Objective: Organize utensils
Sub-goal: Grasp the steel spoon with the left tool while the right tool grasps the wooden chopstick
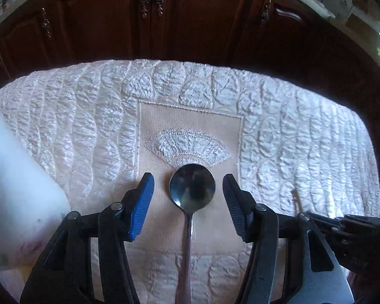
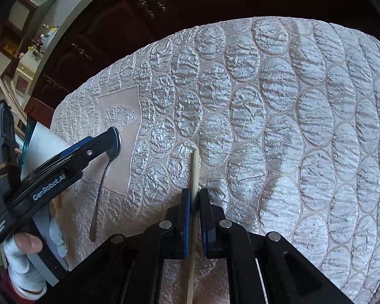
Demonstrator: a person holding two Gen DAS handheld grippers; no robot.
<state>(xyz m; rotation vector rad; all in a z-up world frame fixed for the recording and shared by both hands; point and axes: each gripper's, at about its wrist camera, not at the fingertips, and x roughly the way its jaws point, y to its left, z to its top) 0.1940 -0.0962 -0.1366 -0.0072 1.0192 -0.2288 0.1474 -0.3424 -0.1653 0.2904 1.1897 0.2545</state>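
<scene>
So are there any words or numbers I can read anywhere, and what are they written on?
"GenRobot.AI": white letters on the black body of the left hand-held gripper, seen from the right wrist camera; the middle letters are slightly soft.
Small white print lower on that same body: too small to read.
Nothing written on the spoon, the wooden stick or the quilted cloth.

I count one shiny metal spoon with a round bowl [image 1: 192, 187], one thin pale wooden chopstick [image 2: 195, 169], one white quilted cloth [image 1: 291, 131] under them, and my two grippers, left [image 1: 188, 209] and right [image 2: 195, 217].
</scene>
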